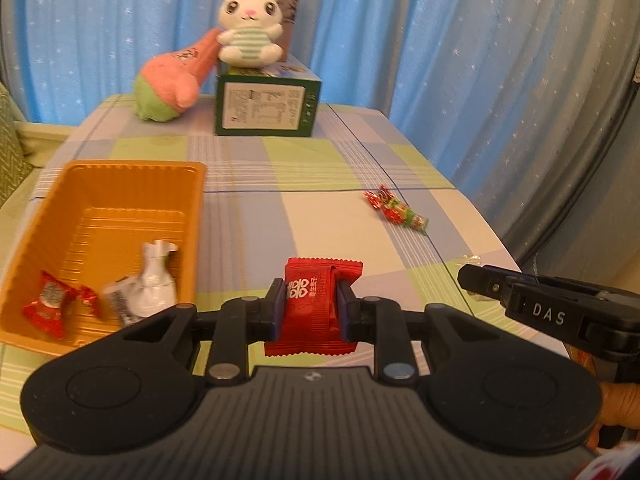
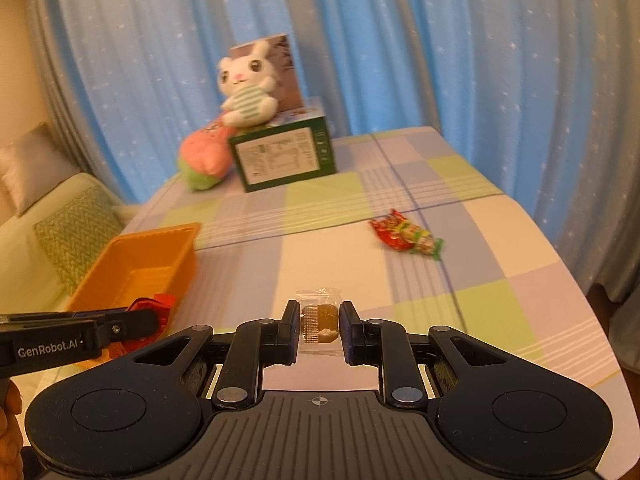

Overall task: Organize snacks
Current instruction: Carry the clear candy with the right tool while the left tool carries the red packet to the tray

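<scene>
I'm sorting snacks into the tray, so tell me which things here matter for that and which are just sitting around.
For the job: left gripper shut on red packet; right gripper around clear-wrapped snack; orange tray; loose candy.

Just lying about: bunny plush, carrot plush, green box.

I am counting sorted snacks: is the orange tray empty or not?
Not empty. The orange tray holds a white packet and a red candy.

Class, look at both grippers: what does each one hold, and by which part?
Left gripper: red snack packet, pinched across its middle. Right gripper: clear-wrapped brown candy, held by its sides.
</scene>
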